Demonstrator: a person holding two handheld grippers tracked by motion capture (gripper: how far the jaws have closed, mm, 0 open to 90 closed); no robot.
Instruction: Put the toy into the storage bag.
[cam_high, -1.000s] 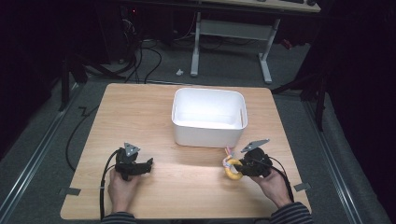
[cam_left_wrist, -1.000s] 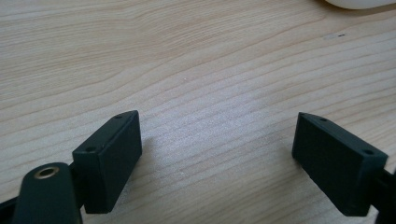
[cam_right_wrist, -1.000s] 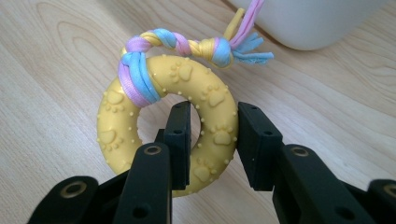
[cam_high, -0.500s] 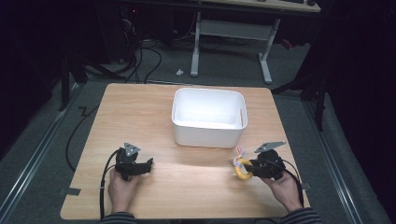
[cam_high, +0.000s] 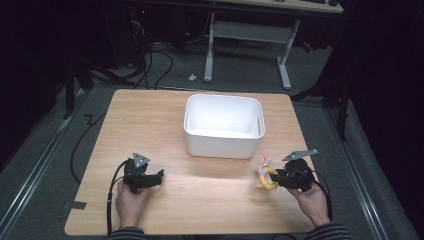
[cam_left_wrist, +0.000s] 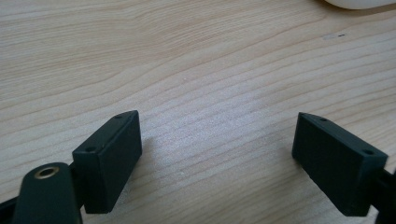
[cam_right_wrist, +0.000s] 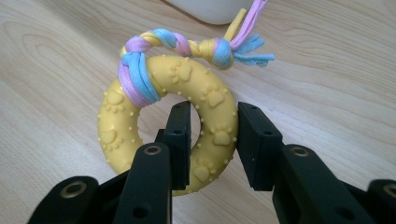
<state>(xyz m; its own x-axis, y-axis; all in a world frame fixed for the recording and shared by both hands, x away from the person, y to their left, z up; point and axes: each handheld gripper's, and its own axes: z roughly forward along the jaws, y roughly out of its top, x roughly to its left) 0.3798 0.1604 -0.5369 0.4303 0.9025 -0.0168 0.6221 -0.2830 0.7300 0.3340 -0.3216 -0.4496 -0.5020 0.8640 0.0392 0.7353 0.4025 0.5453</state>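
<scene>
Yellow ring: the right claw (cam_right_wrist: 212, 140) pinches one side of the ring toy (cam_right_wrist: 163, 121), one pad through its hole.
Left claw (cam_left_wrist: 217, 154): spread wide, nothing in it, low over the wooden table (cam_high: 150, 125).
Where: ring is held just in front of the white tub (cam_high: 224, 125).
Pointing: its braided rope tail (cam_right_wrist: 196, 44) sticks toward the tub; that is the long way.
Do it well: I think squeeze tight, lift over the wall, then let go.

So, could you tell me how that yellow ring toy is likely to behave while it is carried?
The yellow ring toy looks rubbery and bumpy, so the right gripper, clamped on one side, probably won't slip. Its braided fabric tail looks floppy and will likely dangle.
</scene>
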